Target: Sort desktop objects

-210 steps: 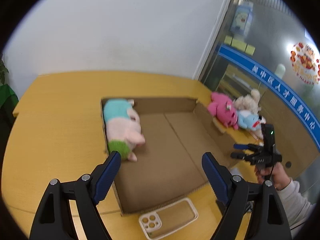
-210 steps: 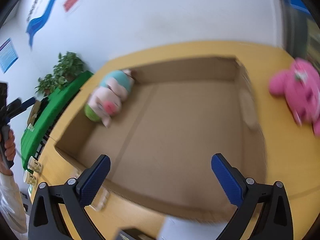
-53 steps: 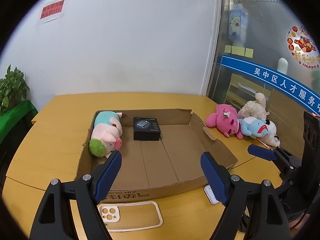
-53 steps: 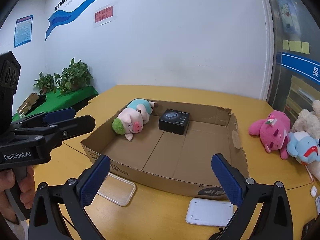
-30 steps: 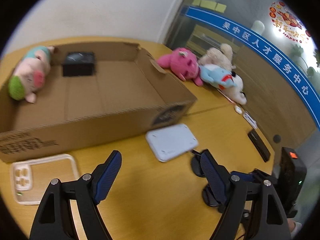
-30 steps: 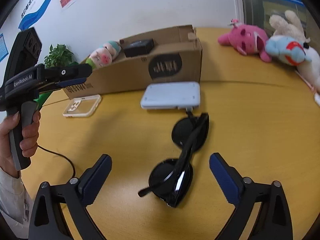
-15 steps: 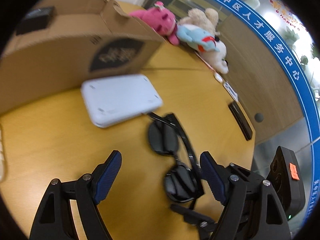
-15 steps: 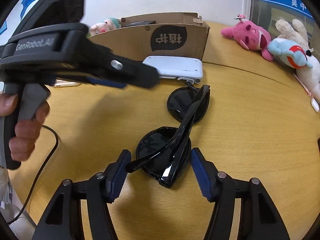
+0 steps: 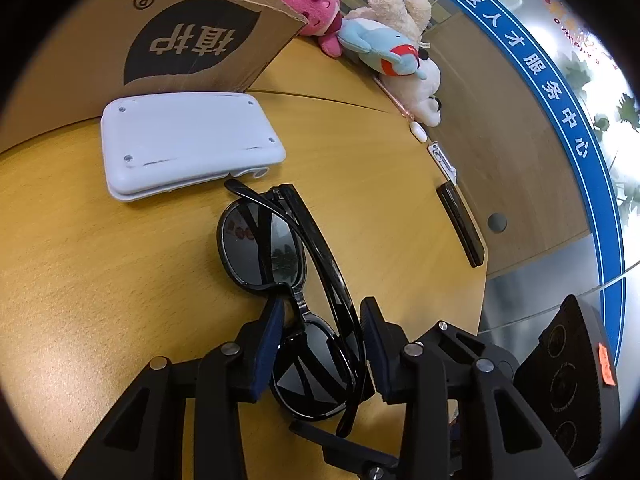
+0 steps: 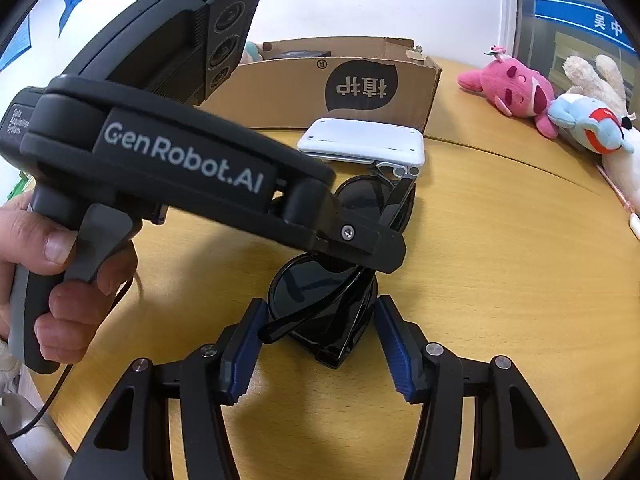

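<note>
Black sunglasses (image 9: 280,256) lie folded on the yellow table, also in the right wrist view (image 10: 320,300). My left gripper (image 9: 322,348) is narrowed around the near lens and frame, its pads touching the frame on both sides. My right gripper (image 10: 318,348) is partly closed around the other end of the sunglasses, with small gaps to each pad. The left gripper's body (image 10: 180,160) crosses the right wrist view above the glasses.
A white flat case (image 9: 184,140) lies just beyond the glasses, against the cardboard box (image 9: 192,40). Pink, blue and cream plush toys (image 9: 384,40) lie at the far right. A black phone (image 9: 460,220) and small white items lie near the table's right edge.
Both grippers have come down over the sunglasses and narrowed around them. The left jaws went from wide open to touching the frame.
</note>
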Demonstrator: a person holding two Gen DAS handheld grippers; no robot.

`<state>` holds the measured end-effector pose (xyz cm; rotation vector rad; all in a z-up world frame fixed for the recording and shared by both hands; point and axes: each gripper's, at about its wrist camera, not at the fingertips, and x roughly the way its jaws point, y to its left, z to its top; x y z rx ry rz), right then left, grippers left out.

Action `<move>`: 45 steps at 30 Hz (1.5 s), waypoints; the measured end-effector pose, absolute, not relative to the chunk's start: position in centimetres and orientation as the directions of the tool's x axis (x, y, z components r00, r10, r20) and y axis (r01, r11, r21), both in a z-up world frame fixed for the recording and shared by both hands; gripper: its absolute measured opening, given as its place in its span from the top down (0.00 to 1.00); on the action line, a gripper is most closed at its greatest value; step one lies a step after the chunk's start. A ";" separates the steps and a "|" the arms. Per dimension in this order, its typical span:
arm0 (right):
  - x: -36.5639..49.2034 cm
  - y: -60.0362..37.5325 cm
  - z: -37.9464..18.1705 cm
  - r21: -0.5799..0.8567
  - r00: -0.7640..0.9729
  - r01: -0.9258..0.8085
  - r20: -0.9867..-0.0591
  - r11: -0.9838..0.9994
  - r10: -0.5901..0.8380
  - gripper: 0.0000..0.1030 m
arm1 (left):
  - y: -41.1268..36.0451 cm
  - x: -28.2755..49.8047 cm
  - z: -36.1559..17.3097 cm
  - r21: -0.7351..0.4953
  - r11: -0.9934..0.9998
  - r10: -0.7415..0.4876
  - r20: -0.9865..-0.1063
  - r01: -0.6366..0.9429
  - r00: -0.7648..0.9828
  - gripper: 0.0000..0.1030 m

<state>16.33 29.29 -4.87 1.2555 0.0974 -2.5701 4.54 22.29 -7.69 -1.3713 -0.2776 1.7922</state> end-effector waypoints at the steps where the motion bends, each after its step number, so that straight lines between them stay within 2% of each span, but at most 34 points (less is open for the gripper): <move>1: 16.3 29.3 -4.9 0.059 -0.584 0.280 -0.782 -0.958 -0.219 0.48 | 22.3 4.7 -7.6 -0.614 -0.625 0.720 -0.692 -0.482 -0.051 0.64; 2: 16.4 29.2 -4.9 0.055 -0.584 0.283 -0.782 -0.957 -0.218 0.48 | 22.3 4.8 -7.5 -0.607 -0.628 0.716 -0.696 -0.487 -0.057 0.65; 3: 16.4 29.1 -4.8 0.052 -0.585 0.287 -0.782 -0.956 -0.218 0.48 | 22.4 4.9 -7.3 -0.605 -0.627 0.717 -0.695 -0.491 -0.059 0.70; 4: 16.5 29.0 -4.8 0.049 -0.584 0.291 -0.782 -0.956 -0.218 0.48 | 22.3 5.0 -7.1 -0.615 -0.617 0.728 -0.684 -0.491 -0.057 0.81; 5: 16.6 28.9 -4.8 0.050 -0.582 0.301 -0.781 -0.952 -0.225 0.48 | 22.1 5.0 -6.9 -0.636 -0.606 0.741 -0.670 -0.479 -0.047 0.83; 7: 16.7 28.6 -4.8 0.051 -0.580 0.313 -0.781 -0.948 -0.233 0.51 | 22.2 4.9 -6.8 -0.625 -0.613 0.733 -0.678 -0.483 -0.053 0.83; 16: 16.8 28.9 -4.7 0.057 -0.579 0.311 -0.780 -0.949 -0.237 0.52 | 22.7 4.7 -7.3 -0.637 -0.614 0.733 -0.679 -0.466 -0.037 0.85; 18: 16.9 28.7 -4.6 0.049 -0.584 0.313 -0.777 -0.948 -0.233 0.57 | 22.3 4.8 -6.7 -0.633 -0.619 0.735 -0.676 -0.465 -0.057 0.85; 23: 16.7 28.0 -3.0 0.029 -0.618 0.331 -0.749 -0.943 -0.239 0.59 | 21.4 5.2 -3.4 -0.600 -0.629 0.737 -0.663 -0.495 -0.133 0.86; 35: 13.7 25.9 5.1 -0.089 -0.764 0.349 -0.604 -0.933 -0.229 0.58 | 19.5 2.6 5.9 -0.548 -0.606 0.776 -0.566 -0.576 -0.278 0.87; 38: 12.8 25.4 6.8 -0.108 -0.784 0.347 -0.578 -0.932 -0.225 0.56 | 19.1 1.4 8.5 -0.529 -0.599 0.786 -0.532 -0.601 -0.314 0.89; 40: 12.2 25.0 7.9 -0.099 -0.787 0.356 -0.568 -0.929 -0.242 0.50 | 18.8 0.5 10.0 -0.515 -0.597 0.789 -0.516 -0.615 -0.333 0.91; 42: 11.7 24.8 9.2 -0.065 -0.789 0.376 -0.546 -0.924 -0.282 0.36 | 18.5 -0.3 11.1 -0.504 -0.596 0.791 -0.504 -0.625 -0.347 0.93; 45: 11.4 24.8 10.7 -0.028 -0.796 0.390 -0.512 -0.920 -0.322 0.35 | 18.1 -1.2 12.4 -0.504 -0.584 0.801 -0.485 -0.636 -0.351 0.93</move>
